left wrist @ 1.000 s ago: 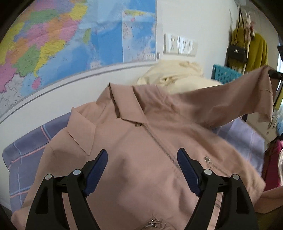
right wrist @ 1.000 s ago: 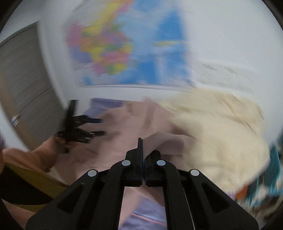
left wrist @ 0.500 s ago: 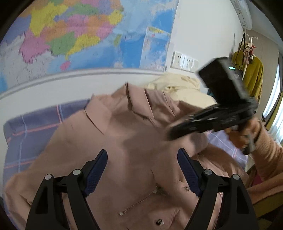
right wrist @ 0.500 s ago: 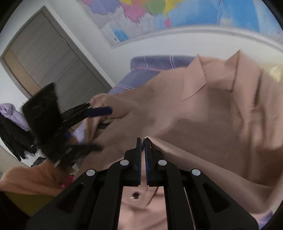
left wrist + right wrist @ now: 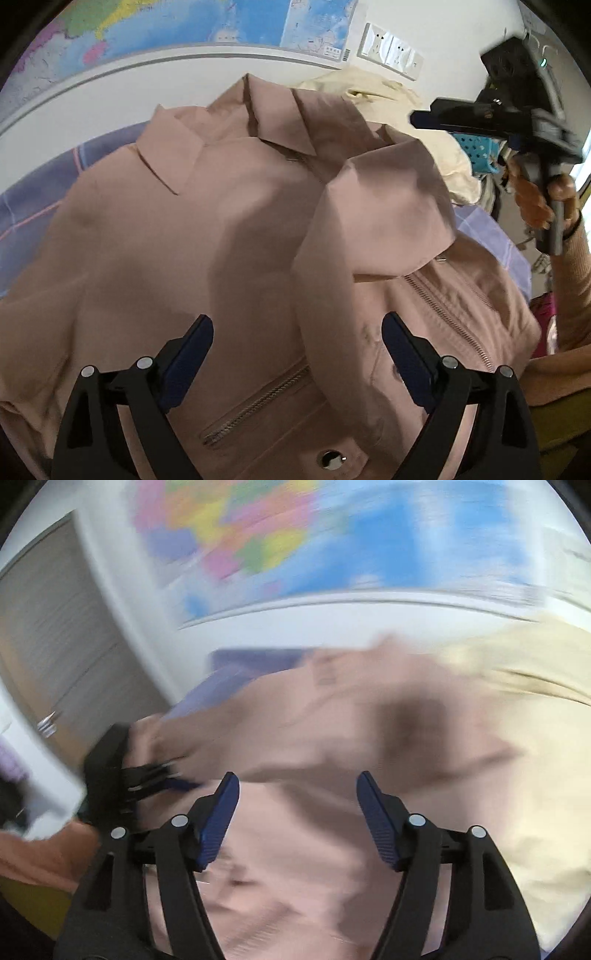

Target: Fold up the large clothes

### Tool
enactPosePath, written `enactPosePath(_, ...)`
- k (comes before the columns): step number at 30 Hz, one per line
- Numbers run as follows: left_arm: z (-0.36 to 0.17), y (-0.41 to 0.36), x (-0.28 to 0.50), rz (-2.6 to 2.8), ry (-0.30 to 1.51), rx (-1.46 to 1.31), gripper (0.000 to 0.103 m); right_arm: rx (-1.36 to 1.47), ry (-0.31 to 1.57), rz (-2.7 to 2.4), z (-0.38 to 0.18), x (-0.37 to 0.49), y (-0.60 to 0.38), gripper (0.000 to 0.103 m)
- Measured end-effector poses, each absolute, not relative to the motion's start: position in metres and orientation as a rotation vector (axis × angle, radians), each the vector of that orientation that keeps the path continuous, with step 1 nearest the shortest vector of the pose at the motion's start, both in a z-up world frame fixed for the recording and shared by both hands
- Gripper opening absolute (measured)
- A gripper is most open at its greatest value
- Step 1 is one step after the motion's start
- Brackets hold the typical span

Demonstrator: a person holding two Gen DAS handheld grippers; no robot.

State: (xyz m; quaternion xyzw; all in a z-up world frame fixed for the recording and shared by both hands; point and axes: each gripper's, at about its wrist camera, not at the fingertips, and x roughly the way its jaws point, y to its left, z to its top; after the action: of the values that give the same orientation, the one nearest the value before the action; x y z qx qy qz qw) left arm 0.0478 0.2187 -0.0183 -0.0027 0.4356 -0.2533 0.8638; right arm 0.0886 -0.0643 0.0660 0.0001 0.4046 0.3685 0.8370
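A dusty-pink zip jacket (image 5: 155,258) lies front-up on a purple checked sheet (image 5: 29,206). One sleeve (image 5: 369,206) lies folded across its chest. My left gripper (image 5: 295,319) hovers low over the jacket, its jaws opening wide; the folded sleeve runs beneath the gap and the pads press on nothing. My right gripper (image 5: 424,120), held in a hand, is up at the right, clear of the cloth. In the blurred right wrist view the right gripper (image 5: 297,779) has its jaws opening over the jacket (image 5: 314,830) with nothing between them, and the left gripper (image 5: 159,775) is at the left.
A cream garment (image 5: 388,99) is heaped behind the jacket against the wall. A blue perforated basket (image 5: 476,147) sits behind it. A map (image 5: 184,26) and wall sockets (image 5: 391,51) hang above. A grey door (image 5: 55,646) is at the left.
The right gripper carried the sleeve across the jacket, let it go and opened, then pulled back to the right. The left gripper sank toward the jacket and its jaws widened.
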Motion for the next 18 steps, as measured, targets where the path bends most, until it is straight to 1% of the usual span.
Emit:
enactPosePath(1,-0.018,0.216,0.048,-0.538,0.915,0.004,0.086,0.001,0.856,0.732,0.063,0.092,-0.078,0.066)
enactPosePath(2,-0.020,0.214,0.049,-0.542,0.922,0.011,0.080,0.006,0.861,0.668,0.056,0.098,-0.094,0.067)
enactPosePath(3,-0.022,0.212,0.051,-0.548,0.939,0.016,0.064,0.017,0.880,0.610,0.046,0.105,-0.107,0.067)
enactPosePath(5,-0.026,0.209,0.059,-0.556,0.991,0.018,0.011,0.058,0.916,0.545,0.028,0.114,-0.128,0.067)
enactPosePath(6,-0.027,0.212,0.061,-0.575,1.010,0.008,0.003,0.087,0.941,0.537,0.017,0.118,-0.137,0.067)
enactPosePath(8,-0.018,0.219,0.062,-0.588,0.989,0.017,0.003,0.116,0.976,0.532,0.002,0.124,-0.147,0.067)
enactPosePath(11,0.012,0.237,0.069,-0.582,0.939,0.059,0.003,0.137,0.998,0.589,-0.009,0.133,-0.139,0.067)
enactPosePath(12,0.020,0.244,0.075,-0.574,0.934,0.066,0.004,0.139,1.006,0.612,-0.010,0.137,-0.133,0.063)
enactPosePath(13,0.026,0.249,0.079,-0.555,0.934,0.076,0.004,0.149,1.015,0.639,-0.011,0.140,-0.129,0.054)
enactPosePath(14,0.032,0.253,0.087,-0.527,0.936,0.089,0.005,0.163,1.026,0.661,-0.012,0.144,-0.125,0.025)
enactPosePath(15,0.036,0.261,0.098,-0.502,0.947,0.095,0.005,0.161,1.037,0.673,-0.010,0.148,-0.121,0.003)
enactPosePath(16,0.037,0.264,0.103,-0.495,0.956,0.094,0.007,0.160,1.027,0.672,-0.004,0.150,-0.124,0.004)
enactPosePath(17,0.038,0.269,0.111,-0.470,0.975,0.100,0.013,0.165,0.989,0.659,0.006,0.151,-0.130,0.004)
enactPosePath(18,0.037,0.273,0.117,-0.442,0.984,0.102,0.017,0.176,0.959,0.629,0.016,0.153,-0.138,0.003)
